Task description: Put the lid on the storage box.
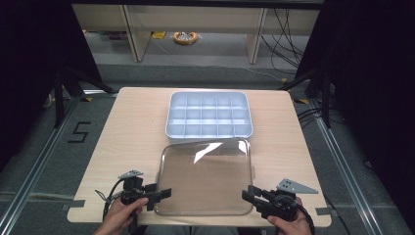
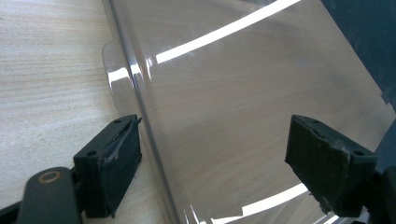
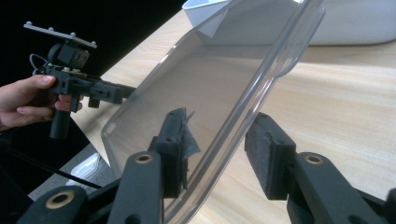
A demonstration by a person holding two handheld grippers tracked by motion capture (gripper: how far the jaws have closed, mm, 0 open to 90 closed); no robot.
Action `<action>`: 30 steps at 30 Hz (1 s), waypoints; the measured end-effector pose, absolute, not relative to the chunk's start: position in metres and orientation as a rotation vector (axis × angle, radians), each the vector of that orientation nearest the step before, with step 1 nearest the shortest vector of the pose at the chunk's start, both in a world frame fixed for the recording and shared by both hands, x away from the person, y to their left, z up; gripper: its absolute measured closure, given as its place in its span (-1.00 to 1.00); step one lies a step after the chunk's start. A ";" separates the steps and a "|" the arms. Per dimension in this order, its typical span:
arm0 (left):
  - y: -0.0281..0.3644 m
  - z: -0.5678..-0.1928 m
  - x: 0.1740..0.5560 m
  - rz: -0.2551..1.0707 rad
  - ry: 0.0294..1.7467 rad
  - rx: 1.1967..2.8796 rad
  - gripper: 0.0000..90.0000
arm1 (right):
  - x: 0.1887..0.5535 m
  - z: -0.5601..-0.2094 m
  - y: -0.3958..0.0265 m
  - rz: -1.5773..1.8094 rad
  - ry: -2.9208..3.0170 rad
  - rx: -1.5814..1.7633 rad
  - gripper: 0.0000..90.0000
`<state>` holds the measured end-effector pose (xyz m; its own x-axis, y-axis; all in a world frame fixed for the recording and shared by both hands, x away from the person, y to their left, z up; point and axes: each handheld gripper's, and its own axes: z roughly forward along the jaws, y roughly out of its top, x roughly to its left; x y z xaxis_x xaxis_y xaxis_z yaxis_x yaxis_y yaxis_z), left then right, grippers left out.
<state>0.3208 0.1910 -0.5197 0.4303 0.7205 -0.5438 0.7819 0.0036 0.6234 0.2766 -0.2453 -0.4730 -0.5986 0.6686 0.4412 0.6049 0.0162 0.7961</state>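
Note:
A clear plastic lid (image 1: 205,178) lies at the front of the wooden table (image 1: 132,127), just in front of a pale grey compartment tray (image 1: 210,135). My left gripper (image 1: 160,192) is at the lid's front left corner. In the left gripper view its jaws (image 2: 219,163) stand wide open, with the lid's edge (image 2: 140,107) running between the pads and neither pad pressing on it. My right gripper (image 1: 248,193) is at the front right corner. In the right gripper view it (image 3: 219,149) is shut on the lid's rim (image 3: 261,79), and the lid is tilted up from the table.
The tray (image 3: 355,23) has several empty compartments and sits mid-table. The table's front edge runs close under both hands. Dark floor surrounds the table, with cables at the right (image 1: 313,115) and a taped numeral on the left (image 1: 78,132).

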 end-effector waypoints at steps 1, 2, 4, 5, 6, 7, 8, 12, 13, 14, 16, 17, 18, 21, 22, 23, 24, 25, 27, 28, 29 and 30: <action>0.190 -0.519 0.321 -0.094 1.326 1.705 -0.63 | 0.279 -0.474 -0.247 1.666 2.205 1.310 0.35; 0.191 -0.519 0.321 -0.093 1.327 1.702 -0.63 | 0.278 -0.474 -0.247 1.669 2.203 1.315 0.35; 0.191 -0.519 0.321 -0.076 1.338 1.698 -0.61 | 0.278 -0.474 -0.246 1.677 2.205 1.303 0.35; 0.191 -0.520 0.320 -0.069 1.341 1.695 -0.61 | 0.277 -0.474 -0.246 1.679 2.208 1.323 0.35; 0.191 -0.520 0.320 -0.069 1.341 1.695 -0.59 | 0.277 -0.474 -0.246 1.679 2.208 1.323 0.35; 0.191 -0.519 0.320 -0.065 1.362 1.675 -0.59 | 0.277 -0.474 -0.246 1.681 2.206 1.318 0.35; 0.192 -0.520 0.320 -0.066 1.365 1.669 -0.59 | 0.277 -0.474 -0.245 1.684 2.210 1.306 0.35; 0.194 -0.520 0.321 -0.094 1.379 1.648 -0.50 | 0.276 -0.474 -0.246 1.685 2.214 1.269 0.35; 0.196 -0.521 0.323 -0.134 1.363 1.662 -0.39 | 0.275 -0.474 -0.245 1.644 2.235 1.235 0.36; 0.195 -0.523 0.323 -0.167 1.350 1.653 -0.29 | 0.273 -0.473 -0.244 1.637 2.244 1.249 0.37; 0.193 -0.524 0.323 -0.240 1.359 1.621 -0.27 | 0.276 -0.476 -0.245 1.601 2.262 1.197 0.43; 0.193 -0.524 0.323 -0.240 1.359 1.621 -0.27 | 0.276 -0.476 -0.245 1.601 2.262 1.197 0.43; 0.194 -0.523 0.322 -0.226 1.343 1.646 -0.24 | 0.276 -0.479 -0.244 1.606 2.258 1.259 0.42; 0.196 -0.524 0.322 -0.245 1.357 1.633 -0.12 | 0.279 -0.483 -0.247 1.600 2.256 1.299 0.43; 0.196 -0.523 0.322 -0.224 1.369 1.639 -0.12 | 0.280 -0.485 -0.248 1.592 2.241 1.318 0.45; 0.197 -0.522 0.322 -0.214 1.370 1.647 -0.13 | 0.280 -0.485 -0.248 1.571 2.249 1.336 0.47; 0.197 -0.522 0.322 -0.214 1.370 1.647 -0.14 | 0.280 -0.485 -0.248 1.571 2.249 1.336 0.47; 0.197 -0.521 0.322 -0.200 1.362 1.674 -0.15 | 0.280 -0.486 -0.250 1.588 2.245 1.395 0.47; 0.197 -0.520 0.322 -0.175 1.357 1.706 -0.16 | 0.279 -0.489 -0.250 1.573 2.266 1.455 0.47; 0.197 -0.519 0.322 -0.176 1.346 1.724 -0.15 | 0.280 -0.491 -0.249 1.565 2.260 1.463 0.48; 0.197 -0.518 0.321 -0.177 1.336 1.737 -0.14 | 0.281 -0.493 -0.250 1.552 2.269 1.438 0.48; 0.197 -0.518 0.321 -0.177 1.336 1.737 -0.12 | 0.281 -0.493 -0.250 1.552 2.269 1.438 0.48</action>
